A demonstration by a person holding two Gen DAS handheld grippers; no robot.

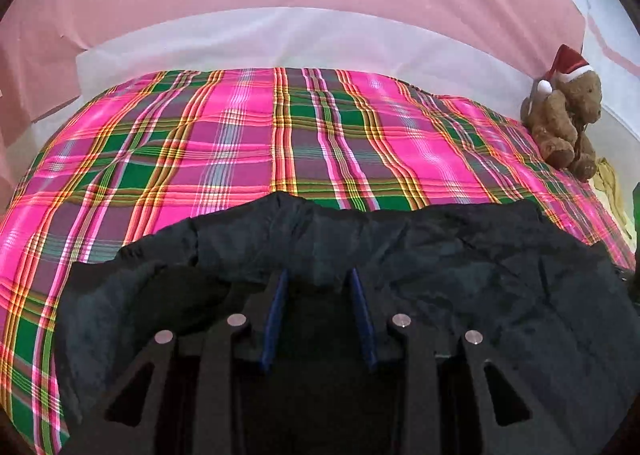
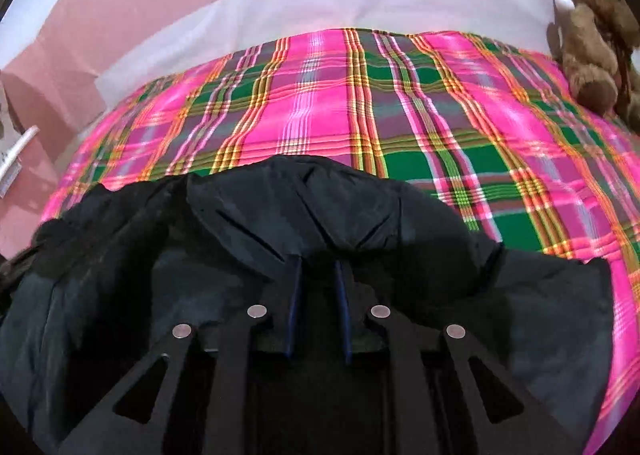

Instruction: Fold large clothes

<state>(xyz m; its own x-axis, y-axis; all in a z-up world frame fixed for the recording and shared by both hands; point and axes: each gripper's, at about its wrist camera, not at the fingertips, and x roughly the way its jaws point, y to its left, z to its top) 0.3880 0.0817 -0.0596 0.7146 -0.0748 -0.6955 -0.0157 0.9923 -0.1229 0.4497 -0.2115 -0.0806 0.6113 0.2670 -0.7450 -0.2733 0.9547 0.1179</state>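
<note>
A large dark navy jacket (image 1: 480, 275) lies rumpled on the near part of a pink and green plaid bedspread (image 1: 240, 135). My left gripper (image 1: 318, 275) is shut on a bunched fold of the jacket, and cloth fills the gap between its blue pads. In the right wrist view the same jacket (image 2: 120, 275) spreads over the plaid bedspread (image 2: 320, 95). My right gripper (image 2: 319, 261) pinches a raised ridge of the jacket, with creases fanning out from its tips. What lies under the jacket is hidden.
A brown teddy bear (image 1: 568, 119) in a red Santa hat sits at the bed's far right corner, also the teddy bear (image 2: 592, 47) in the right wrist view. A white sheet edge (image 1: 280, 39) and a pink wall lie beyond. Yellowish cloth (image 1: 608, 183) lies by the bear.
</note>
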